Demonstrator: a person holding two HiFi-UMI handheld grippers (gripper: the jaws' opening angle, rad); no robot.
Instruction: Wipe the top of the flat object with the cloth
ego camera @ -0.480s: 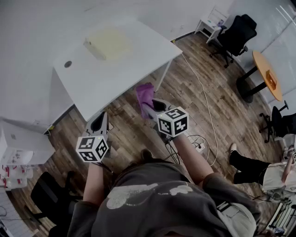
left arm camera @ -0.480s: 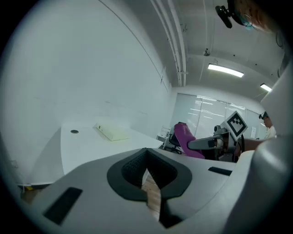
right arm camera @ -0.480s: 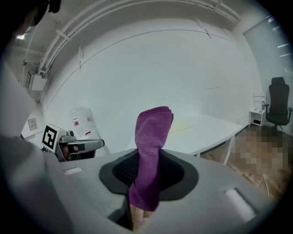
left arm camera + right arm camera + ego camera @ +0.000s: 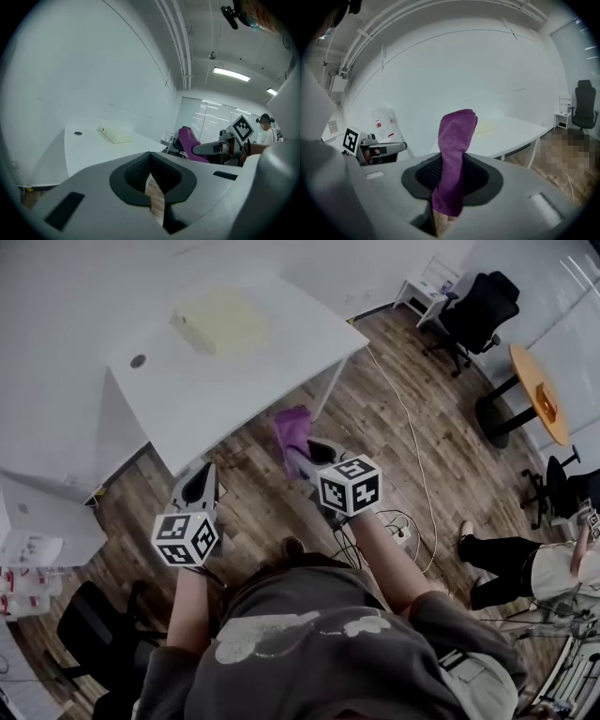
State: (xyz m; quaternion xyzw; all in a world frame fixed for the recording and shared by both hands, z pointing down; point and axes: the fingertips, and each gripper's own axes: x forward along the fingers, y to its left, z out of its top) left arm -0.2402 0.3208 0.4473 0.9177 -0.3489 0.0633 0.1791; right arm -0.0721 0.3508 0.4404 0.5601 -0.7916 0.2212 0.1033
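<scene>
My right gripper is clamped on the purple cloth. Its 2 jaws press the cloth's lower part, and the rest stands up past the tips in a folded roll. In the head view this gripper is held over the wood floor, short of the white table, with the cloth at its front end near the table's edge.

My left gripper has its jaws drawn together, with only a thin wedge of floor showing between the pads and nothing in them. It is held beside the right one, also short of the table.

The flat object, pale yellow, lies on the tabletop ahead of both grippers, toward the far side and well apart from the cloth. Seen from the left gripper, it sits ahead and to the left of the jaws.
</scene>
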